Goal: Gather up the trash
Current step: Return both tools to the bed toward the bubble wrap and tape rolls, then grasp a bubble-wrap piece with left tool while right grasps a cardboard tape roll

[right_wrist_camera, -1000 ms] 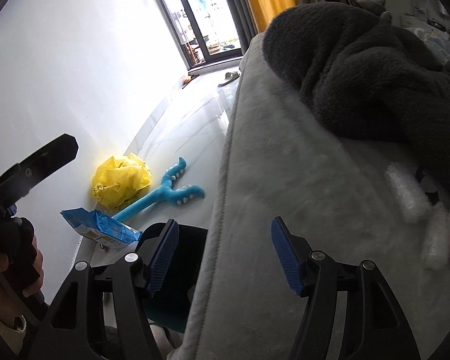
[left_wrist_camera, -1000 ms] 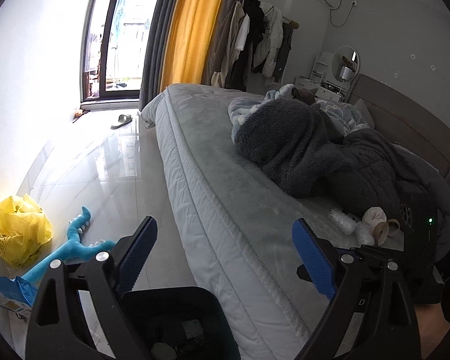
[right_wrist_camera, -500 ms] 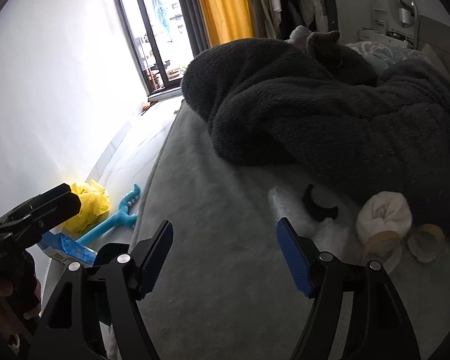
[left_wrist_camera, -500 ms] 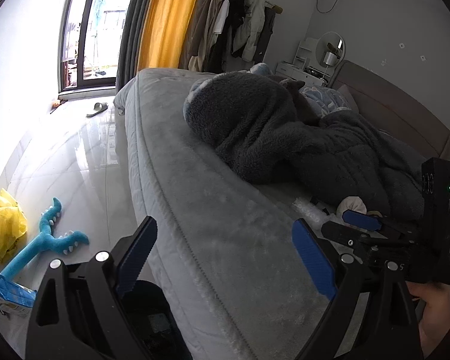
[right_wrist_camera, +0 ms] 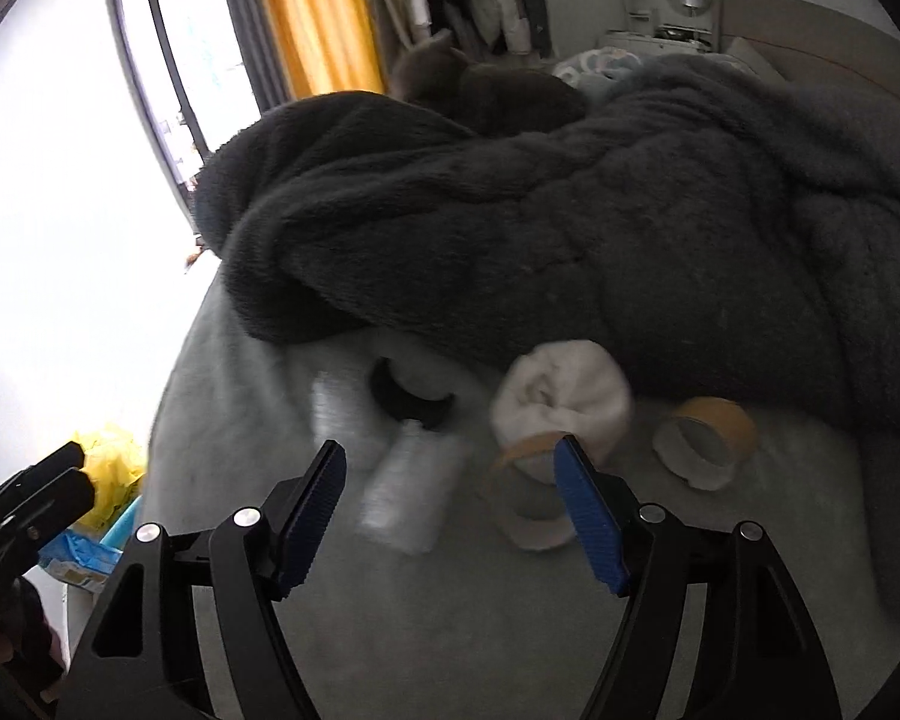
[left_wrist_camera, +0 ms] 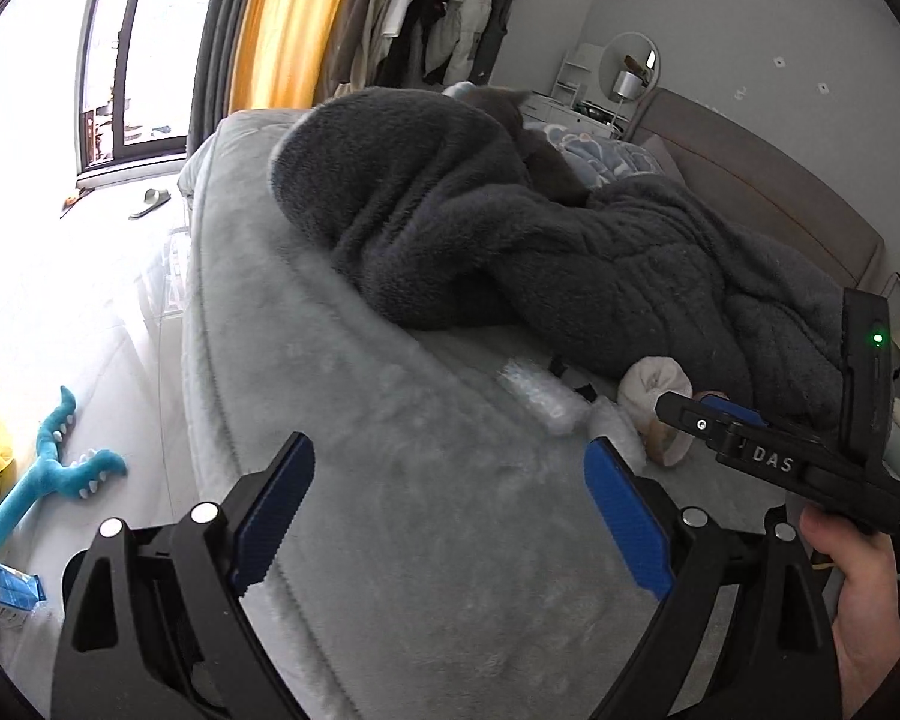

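left gripper (left_wrist_camera: 450, 510): jaws wide apart, holding nothing, hanging over the edge of the grey bed (left_wrist_camera: 420, 540)
right gripper (right_wrist_camera: 450, 501): also spread open and empty – pointed at the trash pile, blue pads either side of it in the right wrist view
trash on bed: blurry bubble wrap piece (right_wrist_camera: 408, 498), white wad (right_wrist_camera: 561, 402), two tape rolls – one (right_wrist_camera: 534, 498) just beside the right pad, the other (right_wrist_camera: 705, 441) further right by the dark fleece blanket (right_wrist_camera: 570, 228)
black ring thing (right_wrist_camera: 408, 399): lying behind the bubble wrap, can't tell what it is
floor stuff: yellow bag (right_wrist_camera: 111, 468), blue toy (left_wrist_camera: 54, 474), blue packet (left_wrist_camera: 0, 585)
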